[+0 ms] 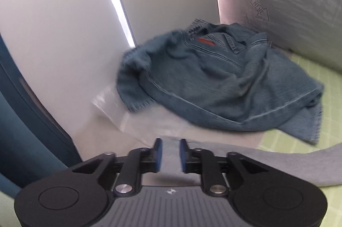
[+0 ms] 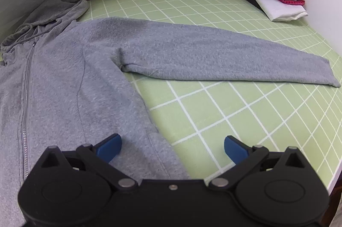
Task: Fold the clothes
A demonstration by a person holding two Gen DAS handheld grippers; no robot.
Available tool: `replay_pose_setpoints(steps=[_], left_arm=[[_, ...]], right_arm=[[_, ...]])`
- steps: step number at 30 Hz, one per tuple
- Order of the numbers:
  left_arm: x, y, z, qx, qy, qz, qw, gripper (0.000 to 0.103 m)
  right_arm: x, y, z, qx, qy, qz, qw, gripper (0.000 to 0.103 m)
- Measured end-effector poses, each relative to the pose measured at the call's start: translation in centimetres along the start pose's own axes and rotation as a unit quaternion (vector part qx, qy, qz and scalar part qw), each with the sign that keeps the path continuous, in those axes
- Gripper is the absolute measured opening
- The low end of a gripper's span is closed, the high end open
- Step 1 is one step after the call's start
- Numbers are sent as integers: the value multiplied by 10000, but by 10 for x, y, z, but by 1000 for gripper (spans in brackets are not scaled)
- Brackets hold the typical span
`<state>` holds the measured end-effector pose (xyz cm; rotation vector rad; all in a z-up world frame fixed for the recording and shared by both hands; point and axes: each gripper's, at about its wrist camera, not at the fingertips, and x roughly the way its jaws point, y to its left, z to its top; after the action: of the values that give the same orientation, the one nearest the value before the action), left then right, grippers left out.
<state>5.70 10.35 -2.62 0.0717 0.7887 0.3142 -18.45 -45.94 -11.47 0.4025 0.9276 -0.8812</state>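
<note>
Green grid mat (image 2: 245,120), flat grey hoodie (image 2: 85,77)

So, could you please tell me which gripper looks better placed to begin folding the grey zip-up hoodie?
Right, probably. The right gripper hangs open directly over the grey zip-up hoodie's hem, while the left gripper faces the crumpled blue denim jacket.

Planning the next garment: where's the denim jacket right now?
In the left wrist view, the denim jacket lies crumpled ahead, at the green grid mat's far edge against the white panel.
</note>
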Motion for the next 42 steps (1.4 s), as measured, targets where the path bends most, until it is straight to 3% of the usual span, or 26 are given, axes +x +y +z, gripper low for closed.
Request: replay_pose_setpoints(steps=[1,4,7,12,19,23,26,28,30,32,34,37,42], left_arm=[[-1,0,-2,-217,79,-179,9996,40],[-3,-11,-6,-584,215,-750,9952,56],[0,-35,-8,-439,379,-1150,9917,76],[24,-72,-10,-307,727,-1227,9893,85],[69,-92,0,-753,1303,-1205,9812,88],[89,-99,3,-777,1610,-869,9800,88],[95,-96,-1,-1083,1764,-688,9759,88],[92,-96,-2,-1117,1661,-560,9782,81],[89,-95,-3,-1093,1543,-501,9807,61],[87,-94,-1,-1086,1447,-575,9818,21],[87,-91,2,-1136,1408,-691,9811,4],[79,-84,11,-1281,1111,-966,9808,3],[27,-67,31,-1453,24,-1611,9762,3]], right_arm=[[0,0,0,-24,-8,-12,10000,103],[-1,2,-1,-46,-28,-64,10000,103],[-2,5,0,-100,-34,-140,9998,103],[-4,14,2,-336,-55,-331,9989,103],[-3,14,1,-198,-107,-399,9989,103],[-3,14,0,-72,-120,-408,9991,103],[-3,15,-1,-26,-125,-457,9989,103],[-3,16,-1,14,-126,-502,9987,103],[-4,18,-2,38,-136,-553,9984,103],[-4,19,-2,29,-160,-595,9981,103],[-5,21,-3,-9,-197,-618,9979,103],[-5,20,-3,-21,-231,-596,9980,103],[-4,16,-3,-12,-242,-455,9987,103]])
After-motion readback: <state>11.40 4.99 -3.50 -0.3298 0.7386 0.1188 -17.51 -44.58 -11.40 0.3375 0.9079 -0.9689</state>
